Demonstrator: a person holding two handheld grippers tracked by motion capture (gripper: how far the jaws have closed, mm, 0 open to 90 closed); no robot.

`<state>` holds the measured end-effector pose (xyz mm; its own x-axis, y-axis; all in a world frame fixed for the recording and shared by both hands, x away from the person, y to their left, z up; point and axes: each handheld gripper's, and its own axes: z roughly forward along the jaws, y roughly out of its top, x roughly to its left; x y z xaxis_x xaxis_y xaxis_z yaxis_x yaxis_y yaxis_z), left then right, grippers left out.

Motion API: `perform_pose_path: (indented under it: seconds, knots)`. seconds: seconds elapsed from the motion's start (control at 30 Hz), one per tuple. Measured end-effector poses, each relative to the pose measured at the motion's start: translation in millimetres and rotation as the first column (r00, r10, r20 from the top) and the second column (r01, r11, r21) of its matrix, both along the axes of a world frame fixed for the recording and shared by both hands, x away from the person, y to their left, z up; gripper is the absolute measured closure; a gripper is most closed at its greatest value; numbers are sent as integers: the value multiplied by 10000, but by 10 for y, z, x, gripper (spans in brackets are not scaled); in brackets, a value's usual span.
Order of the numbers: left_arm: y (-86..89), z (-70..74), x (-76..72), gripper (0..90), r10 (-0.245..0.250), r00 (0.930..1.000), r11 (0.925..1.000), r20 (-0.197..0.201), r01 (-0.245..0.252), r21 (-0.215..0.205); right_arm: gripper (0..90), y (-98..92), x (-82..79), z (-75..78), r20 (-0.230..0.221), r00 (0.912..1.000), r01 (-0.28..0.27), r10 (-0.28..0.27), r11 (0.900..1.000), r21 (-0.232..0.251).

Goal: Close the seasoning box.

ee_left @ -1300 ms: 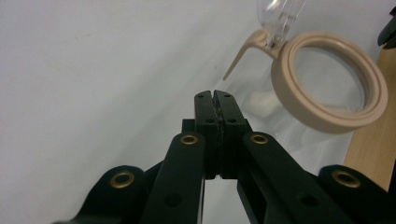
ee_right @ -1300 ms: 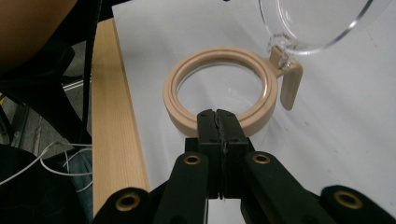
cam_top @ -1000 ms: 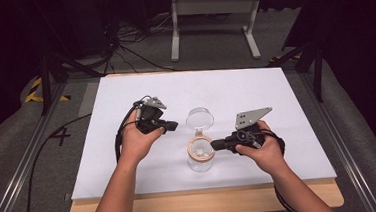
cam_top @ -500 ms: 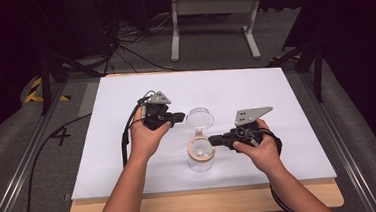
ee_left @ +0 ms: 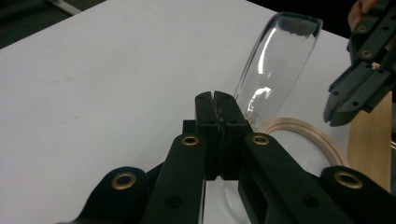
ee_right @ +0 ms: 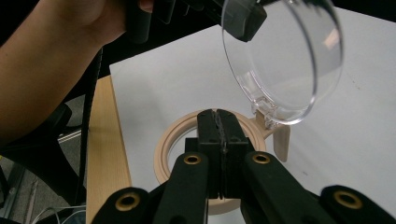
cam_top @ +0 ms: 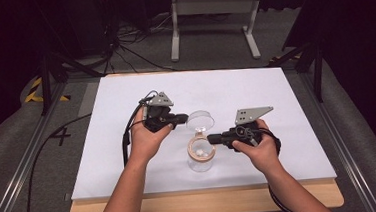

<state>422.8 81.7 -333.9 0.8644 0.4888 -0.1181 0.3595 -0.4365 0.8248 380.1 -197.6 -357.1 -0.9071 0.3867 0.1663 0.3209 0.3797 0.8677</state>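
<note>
Two hand-held black two-jaw grippers at work over one clear glass jar with a beige ring-shaped rim point(cam_top: 201, 152), which stands upright near the front middle of a white sheet-covered table point(cam_top: 286, 104).

Item 1: the jar. Its clear round hinged lid point(cam_top: 200, 120) is swung up and back, standing tilted above the far side of the rim, joined to it by a beige hinge piece point(ee_right: 280, 140). A small pale object lies inside the jar; what it is cannot be told.

Item 2: left gripper point(cam_top: 181, 118). Jaws pressed together with nothing between them, as the left gripper view shows point(ee_left: 216, 109). The tip sits just beside the left edge of the raised lid; whether it touches the lid cannot be told.

Item 3: right gripper point(cam_top: 211, 139). Jaws likewise closed flat against each other, empty, seen in the right gripper view point(ee_right: 217, 123). The tip lies over the right side of the beige rim, below the lid.

Item 4: light wooden table edge point(cam_top: 208, 205), showing in front of the white surface.
</note>
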Motion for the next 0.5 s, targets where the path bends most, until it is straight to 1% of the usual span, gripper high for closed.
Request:
perform_pose_path:
  seconds: [0.07,0.13,0.17,0.27,0.3,0.4,0.43,0.5]
  knots:
    - [-9,32,-27,897,-99,9999,9995,116,95,312,900,-4,2,1,11,10000,-1,1,10000,-1]
    - [-25,49,-55,897,-140,9997,9993,182,133,362,900,-6,2,-1,6,10000,-1,1,10000,0]
    - [-25,49,-55,897,-140,9997,9993,182,133,362,900,-7,1,-1,11,10000,-5,5,10000,-3]
    - [-33,94,-97,897,-428,9990,9974,120,420,580,900,-11,-2,1,11,10000,-52,52,10000,-27]
    - [-31,102,-105,897,-461,9988,9963,138,450,727,900,-13,-3,2,-4,10000,-53,53,10000,-17]
    - [-37,111,-124,897,-442,9990,9955,99,432,838,900,-14,-8,2,-32,10000,-87,87,10000,-46]
    - [-32,121,-130,897,-459,9989,9943,89,448,971,900,-14,-12,4,-44,9999,-102,101,9999,-64]
    - [-23,132,-140,897,-512,9987,9939,13,508,977,900,-12,-18,5,-44,9999,-150,150,9998,-119]
